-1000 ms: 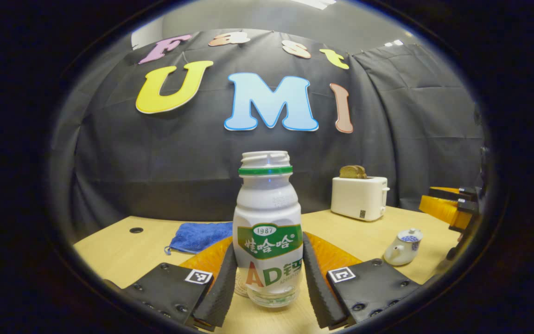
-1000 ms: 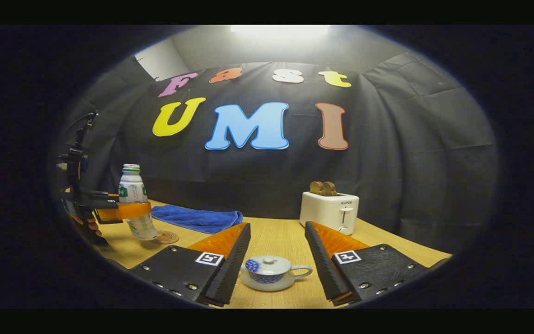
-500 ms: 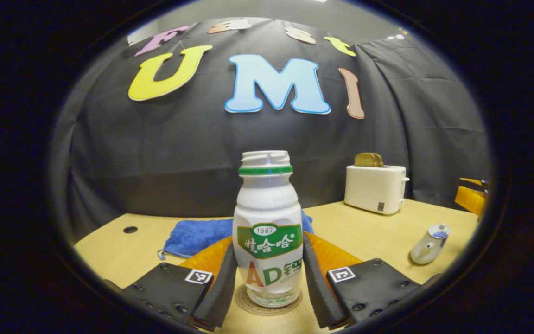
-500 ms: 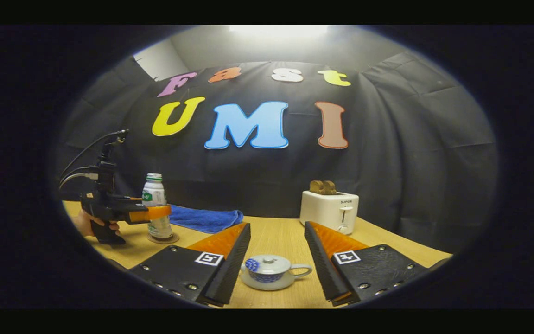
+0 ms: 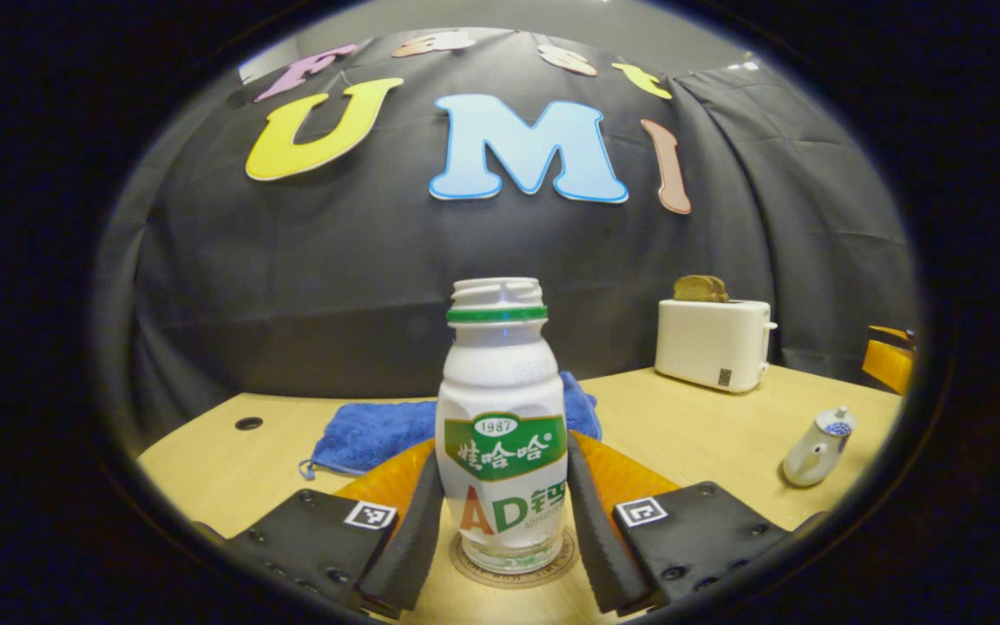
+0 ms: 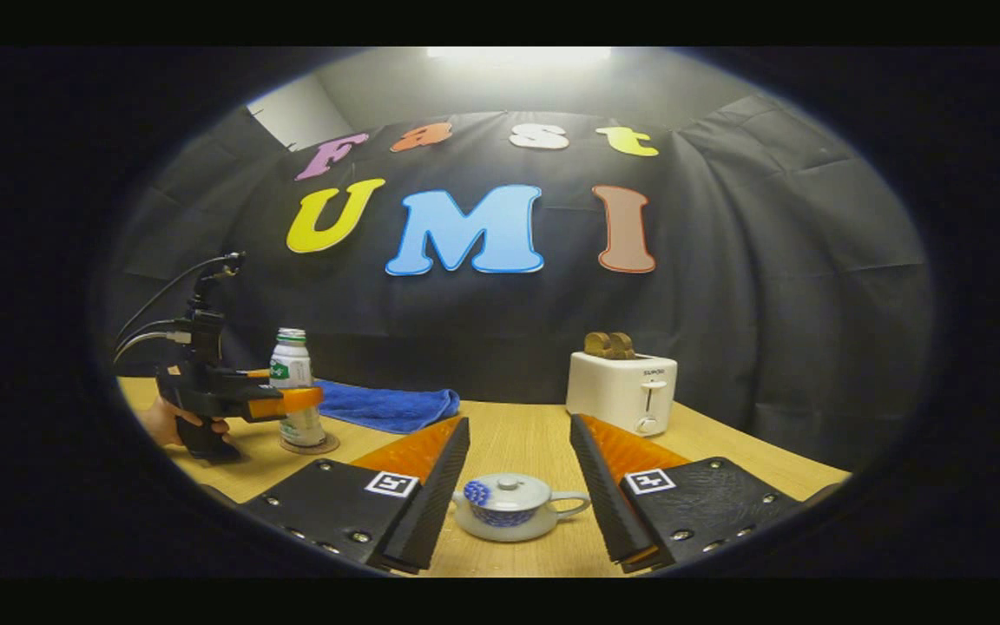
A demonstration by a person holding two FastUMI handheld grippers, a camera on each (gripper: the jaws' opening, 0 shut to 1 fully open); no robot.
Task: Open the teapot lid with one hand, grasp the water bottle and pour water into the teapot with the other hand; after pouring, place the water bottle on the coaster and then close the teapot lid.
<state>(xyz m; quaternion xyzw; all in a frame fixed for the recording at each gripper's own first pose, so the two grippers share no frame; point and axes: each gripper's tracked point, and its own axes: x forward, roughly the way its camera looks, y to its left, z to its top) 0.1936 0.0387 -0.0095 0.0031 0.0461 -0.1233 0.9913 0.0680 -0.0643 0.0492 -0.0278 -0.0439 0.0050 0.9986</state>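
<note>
Left tongs [image 5: 504, 512] clamp the water bottle [image 5: 501, 425], both fingers pressed to its sides, its base sitting on the coaster [image 5: 513, 569]. Right tongs [image 6: 520, 495] gape wide, the lidded teapot [image 6: 513, 507] between them, untouched.

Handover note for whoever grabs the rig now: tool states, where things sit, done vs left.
Left tool: fingers on both sides of the water bottle, which stands upright on the coaster; whether they press on it is unclear.
Right tool: open, empty, with the teapot between its fingers and no contact.
Teapot is on the table with its lid on.
Done, by the look of it: bottle is on the coaster. Whether water was poured can't be told.
Left: release the bottle, back the left tool off, confirm the lid is seated.
</note>
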